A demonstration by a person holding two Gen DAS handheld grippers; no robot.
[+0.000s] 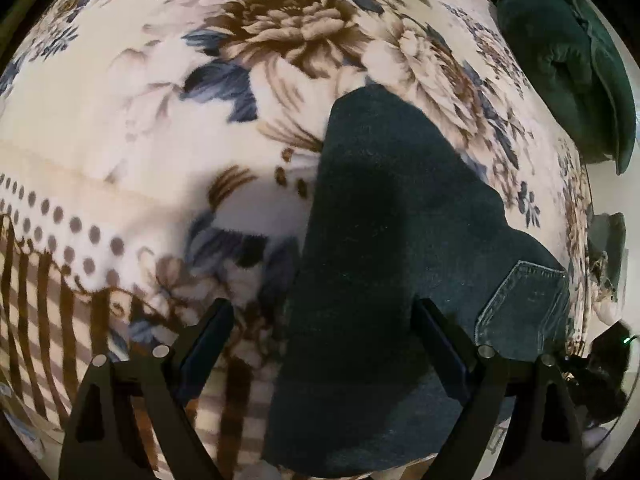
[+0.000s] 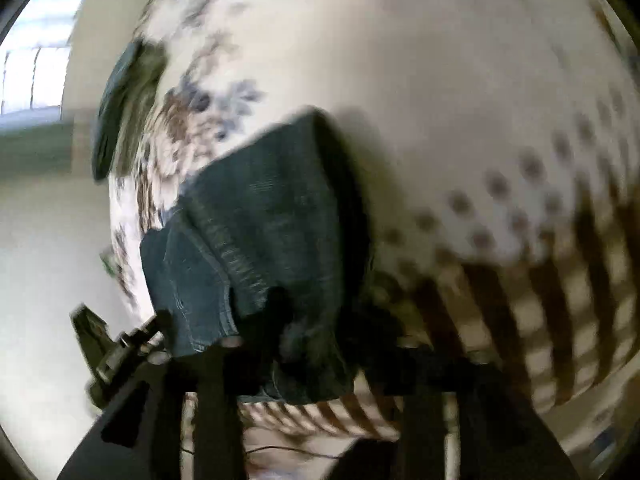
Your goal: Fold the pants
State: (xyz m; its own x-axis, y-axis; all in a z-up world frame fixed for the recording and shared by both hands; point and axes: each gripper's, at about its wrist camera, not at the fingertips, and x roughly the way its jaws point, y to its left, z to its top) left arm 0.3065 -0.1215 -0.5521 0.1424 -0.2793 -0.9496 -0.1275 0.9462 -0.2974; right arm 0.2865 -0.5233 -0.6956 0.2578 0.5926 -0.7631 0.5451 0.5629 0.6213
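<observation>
The dark denim jeans (image 1: 384, 248) lie folded on a floral fleece blanket (image 1: 160, 128), a back pocket (image 1: 524, 304) showing at one edge. The left gripper (image 1: 322, 320) hovers spread wide above them, grasping nothing. The right gripper (image 2: 316, 320) is over the jeans' near edge; blur hides whether it pinches cloth. A dark green cushion (image 1: 560, 60) sits at the blanket's far side.

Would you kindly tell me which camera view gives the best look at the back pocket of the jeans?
The left wrist view: the back pocket is sharp there, its pale stitched outline readable on the jeans. The right wrist view is motion-blurred; it shows seams and denim near the right gripper, but no clear pocket.
</observation>
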